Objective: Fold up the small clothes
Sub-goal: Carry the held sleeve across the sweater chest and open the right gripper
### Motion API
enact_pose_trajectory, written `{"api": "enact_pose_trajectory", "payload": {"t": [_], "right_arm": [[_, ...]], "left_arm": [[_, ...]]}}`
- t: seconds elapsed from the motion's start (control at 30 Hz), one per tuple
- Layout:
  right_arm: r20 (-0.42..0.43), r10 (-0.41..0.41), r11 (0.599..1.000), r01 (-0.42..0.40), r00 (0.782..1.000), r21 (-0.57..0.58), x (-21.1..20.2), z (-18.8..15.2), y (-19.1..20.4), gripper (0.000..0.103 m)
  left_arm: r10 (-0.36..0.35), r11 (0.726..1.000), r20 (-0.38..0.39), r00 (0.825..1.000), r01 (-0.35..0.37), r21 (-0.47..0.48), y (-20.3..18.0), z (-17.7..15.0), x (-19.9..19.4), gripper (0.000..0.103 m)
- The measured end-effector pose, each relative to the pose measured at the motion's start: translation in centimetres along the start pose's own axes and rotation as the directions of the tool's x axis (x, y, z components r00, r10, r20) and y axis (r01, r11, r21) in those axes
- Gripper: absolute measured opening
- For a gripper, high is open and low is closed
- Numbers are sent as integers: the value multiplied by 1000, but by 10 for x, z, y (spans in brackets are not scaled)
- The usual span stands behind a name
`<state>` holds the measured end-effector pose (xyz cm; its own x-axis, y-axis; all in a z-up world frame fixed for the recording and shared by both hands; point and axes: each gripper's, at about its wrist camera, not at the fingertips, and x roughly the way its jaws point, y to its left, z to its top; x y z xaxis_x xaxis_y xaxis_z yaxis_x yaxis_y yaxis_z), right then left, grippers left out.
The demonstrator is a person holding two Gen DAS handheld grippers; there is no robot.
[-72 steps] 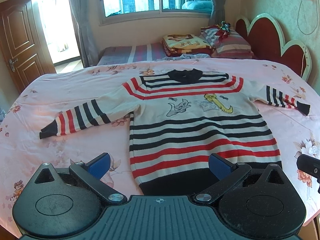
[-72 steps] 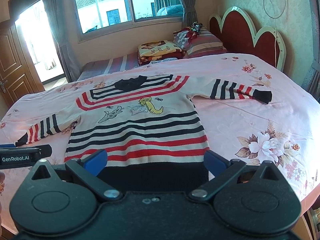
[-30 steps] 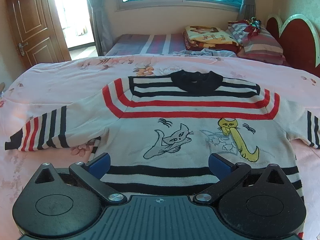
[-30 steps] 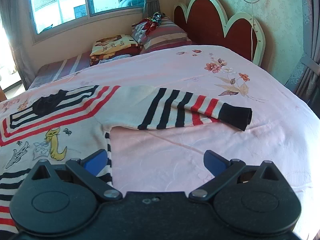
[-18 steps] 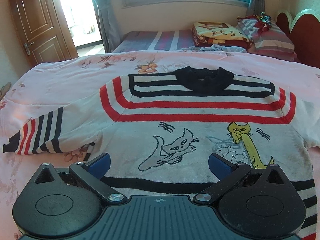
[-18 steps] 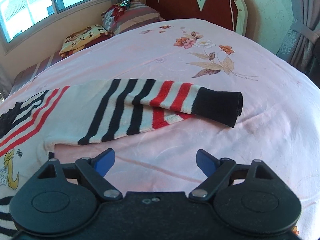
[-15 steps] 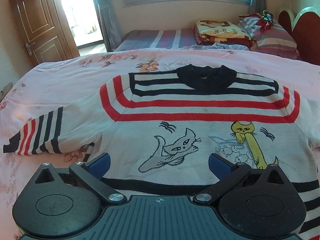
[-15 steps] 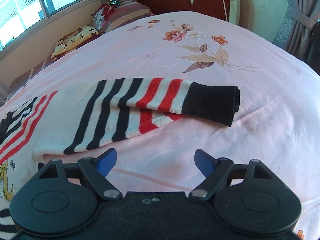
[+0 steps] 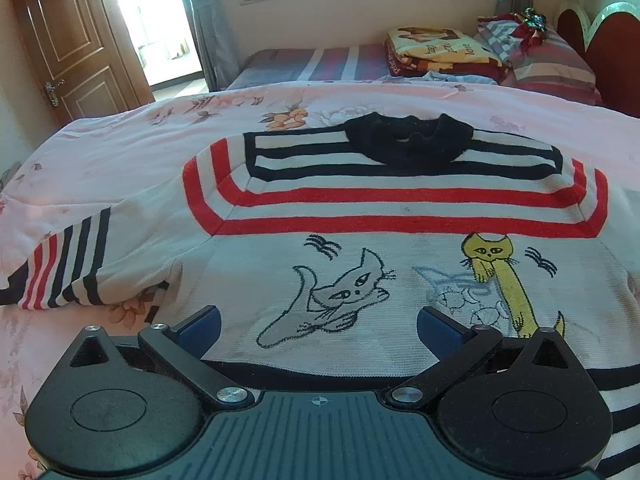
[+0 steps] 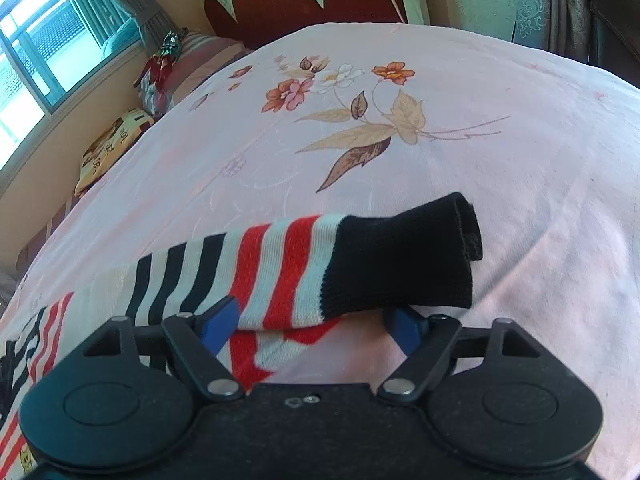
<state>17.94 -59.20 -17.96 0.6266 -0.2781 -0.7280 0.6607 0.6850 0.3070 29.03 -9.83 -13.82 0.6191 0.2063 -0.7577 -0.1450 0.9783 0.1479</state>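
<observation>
The striped sweater is lying flat and face up on the bed, collar pointing toward the window wall, its long axis running from hem to collar, sleeves stretching out sideways. No fold is showing yet, so nearly everything is remaining to do. The right sleeve, black cuff outermost, is sitting between the spread fingers of the right gripper, not yet pinched. The left gripper is hovering over the chest, spread wide and holding nothing.
</observation>
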Motion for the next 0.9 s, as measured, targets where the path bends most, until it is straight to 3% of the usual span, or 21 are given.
{"api": "enact_pose_trajectory", "payload": {"t": [0.1,0.13,0.23,0.37,0.5,0.63,0.77,0.83,0.87,0.9], "right_arm": [[26,33,999,-34,999,23,3,4,-4,32],[31,46,999,-47,998,25,3,5,-4,28],[55,75,997,-74,996,-23,-2,7,6,23],[95,224,967,-209,970,-146,-30,4,52,20],[48,409,865,-370,911,-338,-56,-21,138,20],[-119,536,726,-528,836,-441,-60,-75,227,20],[-298,522,633,-597,799,-494,-44,-137,286,24],[-378,487,618,-616,787,-488,-32,-163,303,26],[-411,471,618,-624,781,-478,-28,-172,306,35],[-423,457,617,-622,782,-482,-28,-178,309,55]], "left_arm": [[-11,1000,9,1000,11,5,-3,1,0,103],[-19,1000,10,1000,19,6,-4,1,1,103],[-39,999,-6,999,39,7,-4,3,5,103],[-90,995,-15,996,90,-34,5,7,5,103],[-118,989,-6,993,117,-87,22,17,0,103],[-142,977,21,990,144,-157,47,24,-4,103],[-191,958,-9,981,185,-218,70,26,6,103],[-237,942,-27,971,223,-251,76,25,15,103],[-260,935,-36,965,242,-260,77,24,21,103],[-291,926,-48,955,269,-266,77,23,27,103]]}}
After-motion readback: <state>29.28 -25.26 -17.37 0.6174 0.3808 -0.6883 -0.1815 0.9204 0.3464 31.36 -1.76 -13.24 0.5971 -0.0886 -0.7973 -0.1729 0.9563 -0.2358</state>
